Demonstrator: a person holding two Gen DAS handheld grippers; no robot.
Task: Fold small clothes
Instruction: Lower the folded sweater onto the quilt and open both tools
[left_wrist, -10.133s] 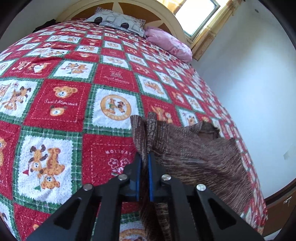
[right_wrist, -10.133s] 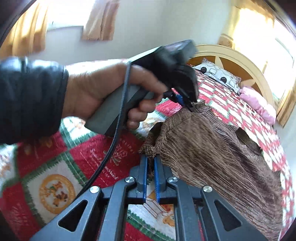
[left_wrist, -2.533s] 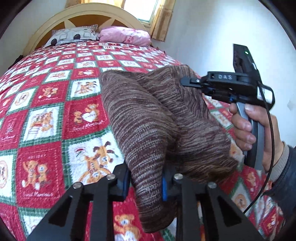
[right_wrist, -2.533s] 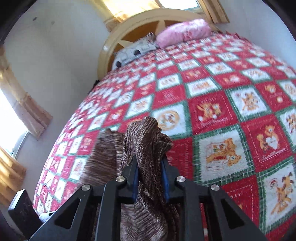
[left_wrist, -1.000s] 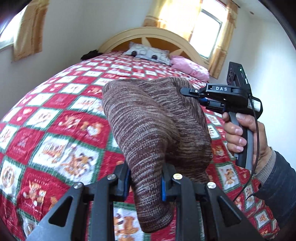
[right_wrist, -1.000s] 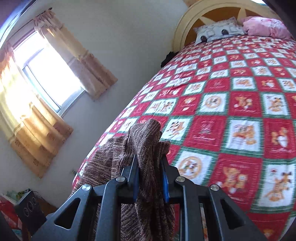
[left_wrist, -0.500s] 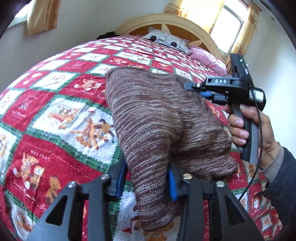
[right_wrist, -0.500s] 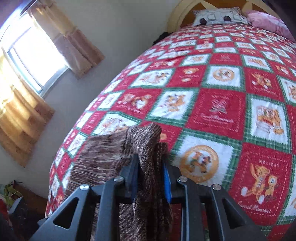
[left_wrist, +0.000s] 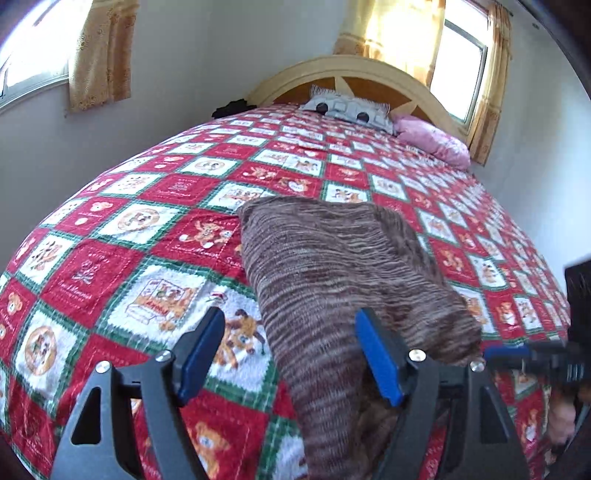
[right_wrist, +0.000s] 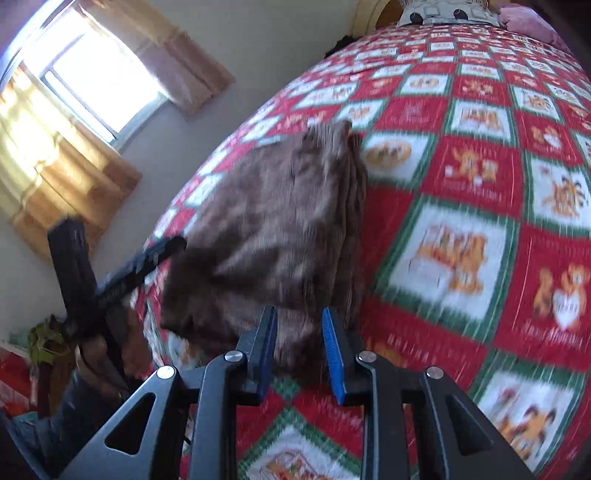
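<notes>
A brown striped knit garment (left_wrist: 332, 266) lies folded on the red, green and white patchwork quilt (left_wrist: 122, 266). My left gripper (left_wrist: 288, 354) hovers low over its near end. Its jaws are opening and stand wide, with the cloth between them but clear of the left pad (left_wrist: 199, 350). In the blurred right wrist view the garment (right_wrist: 273, 221) fills the narrow gap of my right gripper (right_wrist: 299, 347), which is shut on its near edge. The left gripper (right_wrist: 140, 266) shows there at the garment's far left corner. The right gripper (left_wrist: 535, 360) shows at the left wrist view's right edge.
The quilt covers a wide bed with a curved wooden headboard (left_wrist: 354, 74). A grey pillow (left_wrist: 347, 109) and a pink pillow (left_wrist: 432, 140) lie at its head. Curtained windows (right_wrist: 92, 81) and a wall border the bed's left side. A person's hand (right_wrist: 99, 354) holds the left gripper.
The left jaws have spread wide and let go of the garment. The garment has come down from the air onto the quilt. The right gripper has sunk with it, still gripping.
</notes>
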